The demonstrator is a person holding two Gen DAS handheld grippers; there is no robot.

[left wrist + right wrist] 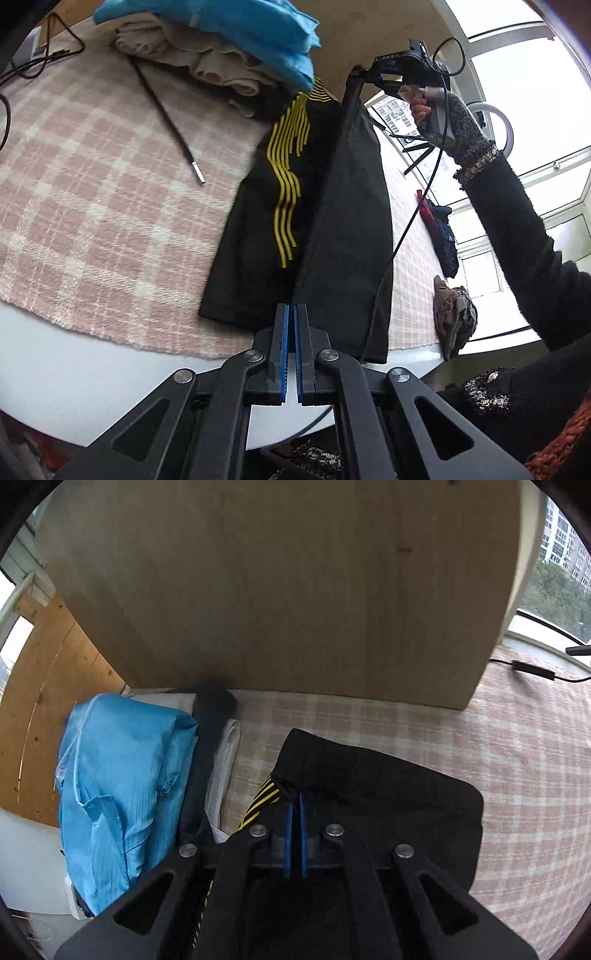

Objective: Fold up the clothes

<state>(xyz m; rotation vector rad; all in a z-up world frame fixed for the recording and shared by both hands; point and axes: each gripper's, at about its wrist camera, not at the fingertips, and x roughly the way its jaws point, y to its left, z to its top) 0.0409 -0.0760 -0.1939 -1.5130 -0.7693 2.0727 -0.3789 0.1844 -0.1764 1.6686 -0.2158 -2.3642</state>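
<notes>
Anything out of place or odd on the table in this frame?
Mostly ordinary. One oddity: a loose black drawstring with a metal tip lies alone on the pink checked cloth, apart from the black garment that both grippers hold. The folded pile under the blue garment looks untidy.

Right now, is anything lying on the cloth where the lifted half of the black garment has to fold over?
Nothing visible does. The black garment lies flat on the checked cloth; the drawstring and folded pile sit off to its side.

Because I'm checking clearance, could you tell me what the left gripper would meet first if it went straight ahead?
Probably the near hem of the black garment, directly ahead of the left gripper; depth is uncertain.
</notes>
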